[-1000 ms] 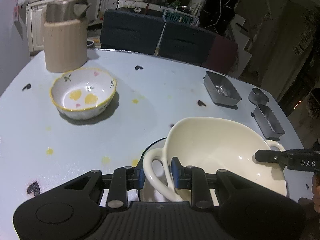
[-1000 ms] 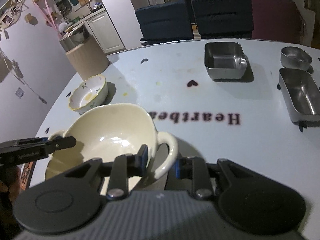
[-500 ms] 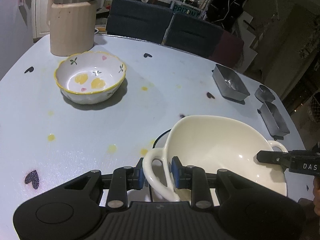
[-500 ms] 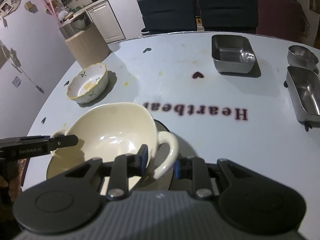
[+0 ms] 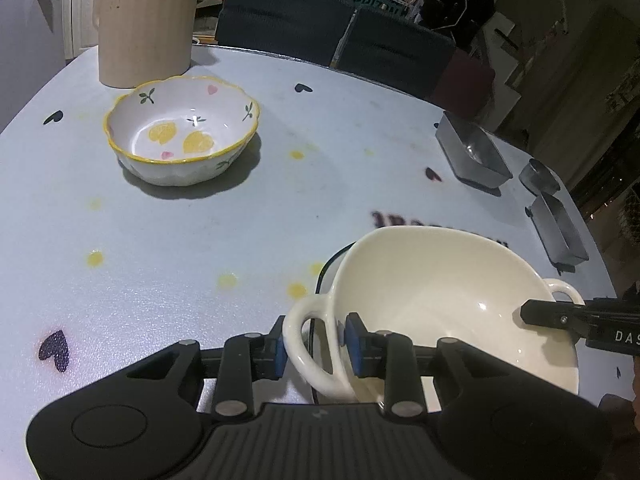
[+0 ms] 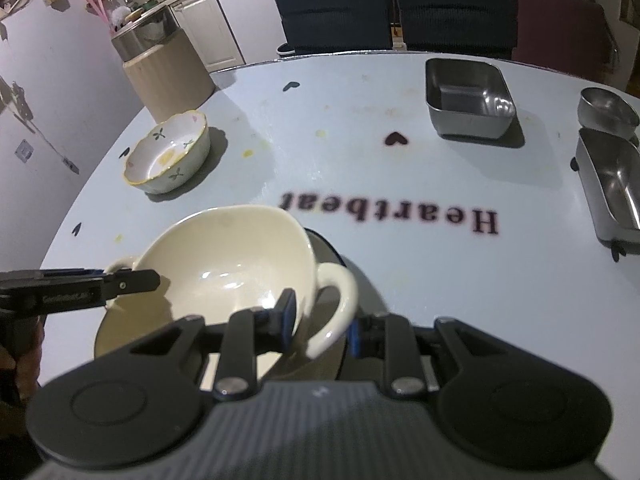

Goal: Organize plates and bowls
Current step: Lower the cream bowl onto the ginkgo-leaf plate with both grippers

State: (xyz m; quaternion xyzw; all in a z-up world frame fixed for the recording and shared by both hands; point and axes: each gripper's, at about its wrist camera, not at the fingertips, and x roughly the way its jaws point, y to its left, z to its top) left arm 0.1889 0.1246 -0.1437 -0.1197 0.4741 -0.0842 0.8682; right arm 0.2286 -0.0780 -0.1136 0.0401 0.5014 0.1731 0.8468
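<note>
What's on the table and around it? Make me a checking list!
Surface: pale blue table with hearts and "Heartbeat" lettering; yellowish spots.
Job's things: cream two-handled ceramic bowl tilted over dark-rimmed plate; white flowery bowl with yellow rim apart, empty.
Clutter: square steel tin, round steel tin, long steel tin, beige ribbed jug.
Grippers: left gripper and right gripper each clamp a bowl handle; the left's jaws just eased slightly wider.
Cables: nothing seen.
Surroundings: dark blue chairs, white cabinet.
</note>
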